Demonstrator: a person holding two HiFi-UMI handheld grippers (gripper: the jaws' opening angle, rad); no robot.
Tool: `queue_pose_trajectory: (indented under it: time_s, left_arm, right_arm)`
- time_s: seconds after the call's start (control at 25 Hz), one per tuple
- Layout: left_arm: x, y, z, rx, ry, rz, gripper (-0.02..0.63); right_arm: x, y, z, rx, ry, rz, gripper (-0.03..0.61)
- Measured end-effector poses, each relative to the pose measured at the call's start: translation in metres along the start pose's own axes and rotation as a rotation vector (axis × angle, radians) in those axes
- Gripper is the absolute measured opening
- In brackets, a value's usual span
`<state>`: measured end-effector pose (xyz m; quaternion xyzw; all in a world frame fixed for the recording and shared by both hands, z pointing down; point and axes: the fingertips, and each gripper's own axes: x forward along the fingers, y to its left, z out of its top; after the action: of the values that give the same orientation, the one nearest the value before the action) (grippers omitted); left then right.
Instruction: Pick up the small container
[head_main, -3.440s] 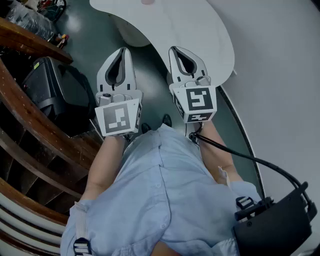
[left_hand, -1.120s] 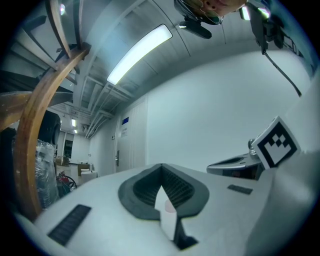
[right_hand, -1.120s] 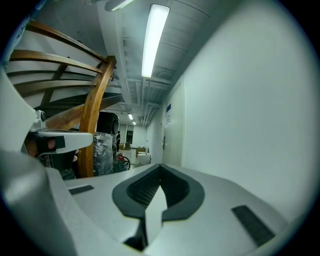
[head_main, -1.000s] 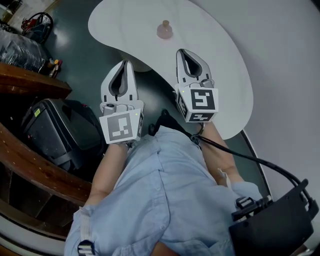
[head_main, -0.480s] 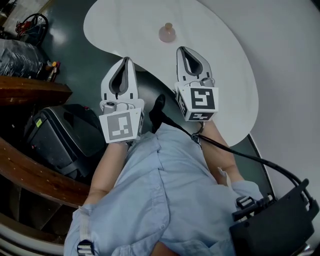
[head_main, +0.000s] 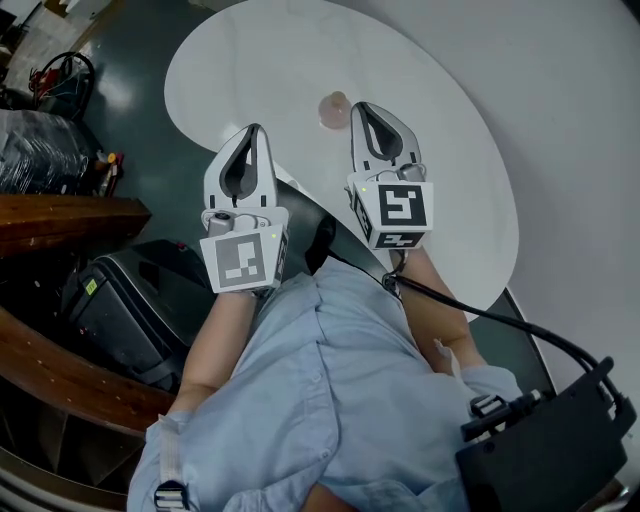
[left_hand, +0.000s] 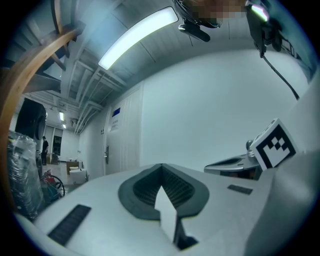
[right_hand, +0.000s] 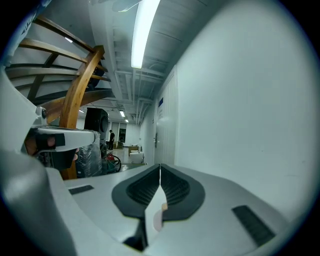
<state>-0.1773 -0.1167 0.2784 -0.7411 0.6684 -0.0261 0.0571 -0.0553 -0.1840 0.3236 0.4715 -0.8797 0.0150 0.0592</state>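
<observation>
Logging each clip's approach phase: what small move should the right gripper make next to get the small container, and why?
Probably open the right gripper. Its jaws are shut with nothing held, and the small container stands free on the white table, just left of the gripper's tip. The jaws need to part before they can close around it.

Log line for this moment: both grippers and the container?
stage: pre-grasp, nothing picked up | left gripper: shut, empty | right gripper: shut, empty | small container: on white table, beside right gripper's tip
</observation>
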Motion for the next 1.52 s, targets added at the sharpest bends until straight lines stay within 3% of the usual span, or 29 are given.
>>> queue_pose_trajectory:
  time_s: [0.36, 0.52, 0.72, 0.84, 1.12, 1.36, 1.52]
  left_arm:
    - [0.038, 0.003, -0.008, 0.009, 0.025, -0.065, -0.002]
    - [0.05, 0.003, -0.015, -0.023, 0.05, -0.081, -0.002]
    - [0.074, -0.002, -0.033, -0.065, 0.075, -0.116, 0.0]
    - [0.082, -0.002, -0.038, -0.045, 0.08, -0.146, -0.002]
    - [0.087, 0.003, -0.041, -0.113, 0.116, -0.147, 0.0]
    - [0.087, 0.003, -0.057, -0.057, 0.147, -0.172, -0.002]
    - [0.084, 0.006, -0.066, -0.061, 0.181, -0.172, 0.0]
  right_arm:
    - [0.028, -0.014, -0.012, 0.027, 0.024, -0.03, 0.003]
    - [0.035, -0.012, -0.017, 0.023, 0.041, -0.023, 0.007]
    - [0.049, -0.016, -0.038, 0.029, 0.083, -0.012, 0.105]
    - [0.053, -0.017, -0.044, 0.034, 0.109, -0.021, 0.117]
    - [0.062, -0.01, -0.051, 0.029, 0.136, -0.023, 0.123]
    - [0.065, -0.014, -0.08, 0.063, 0.186, -0.046, 0.123]
    - [0.066, -0.005, -0.1, 0.068, 0.229, -0.048, 0.131]
